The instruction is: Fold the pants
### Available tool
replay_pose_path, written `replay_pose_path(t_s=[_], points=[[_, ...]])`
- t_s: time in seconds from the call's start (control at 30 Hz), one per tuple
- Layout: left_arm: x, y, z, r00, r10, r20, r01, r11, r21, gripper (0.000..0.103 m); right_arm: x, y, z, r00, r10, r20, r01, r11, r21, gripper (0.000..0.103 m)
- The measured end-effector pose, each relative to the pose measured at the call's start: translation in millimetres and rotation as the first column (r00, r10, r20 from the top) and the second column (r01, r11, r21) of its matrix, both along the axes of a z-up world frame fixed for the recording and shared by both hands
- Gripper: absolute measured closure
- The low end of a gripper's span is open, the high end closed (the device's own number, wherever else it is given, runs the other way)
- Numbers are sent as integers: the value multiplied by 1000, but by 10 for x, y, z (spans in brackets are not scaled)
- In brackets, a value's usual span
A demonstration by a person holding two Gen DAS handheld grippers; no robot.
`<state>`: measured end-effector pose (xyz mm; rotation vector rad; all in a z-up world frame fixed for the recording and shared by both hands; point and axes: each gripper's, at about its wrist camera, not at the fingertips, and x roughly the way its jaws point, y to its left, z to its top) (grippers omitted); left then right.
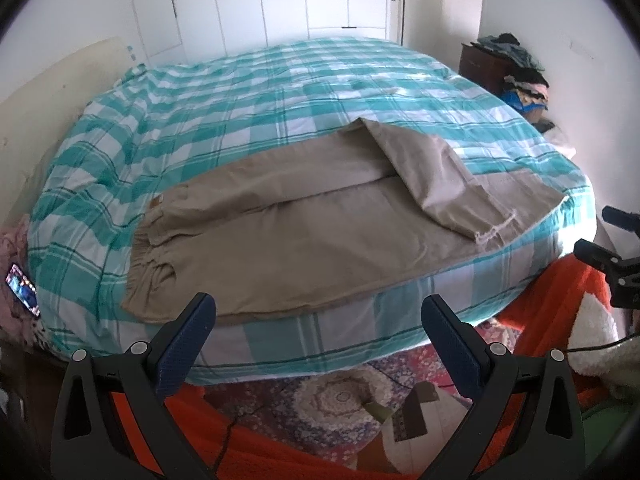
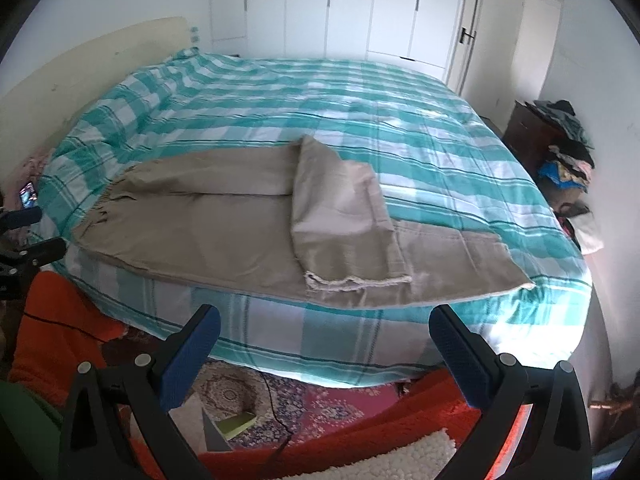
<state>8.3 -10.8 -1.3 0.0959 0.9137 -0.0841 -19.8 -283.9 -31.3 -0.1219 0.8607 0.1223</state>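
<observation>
Beige pants lie along the near edge of a bed with a teal checked cover. The waistband is at the left; one leg's end is folded back diagonally over the other leg, its frayed hem near the edge. The same pants show in the right wrist view, with the folded leg in the middle. My left gripper is open and empty, just in front of the bed's edge near the waist. My right gripper is open and empty, before the edge below the hem.
A phone lies at the bed's left edge. A pile of clothes sits on a dark stand at the right wall. An orange blanket and patterned rug cover the floor. White wardrobes stand behind the bed.
</observation>
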Motion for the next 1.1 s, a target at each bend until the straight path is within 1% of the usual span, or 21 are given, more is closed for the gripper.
replay_pose_path(t_s=[0.13, 0.27, 0.47, 1.1], points=[[25, -11, -45, 1000, 6, -15, -6, 1000, -7, 1, 34, -28, -10, 1000, -27, -7, 27, 1000, -5, 0], [32, -35, -57, 1000, 13, -10, -13, 1000, 4, 1, 57, 4, -46, 999, -32, -17, 32, 999, -30, 0], [36, -45, -105, 1000, 13, -23, -13, 1000, 7, 1, 70, 49, -58, 999, -39, -7, 38, 997, -70, 0], [13, -99, -142, 999, 9, -33, -9, 1000, 0, 1, 54, 101, -114, 999, -30, -16, 28, 995, -97, 0]])
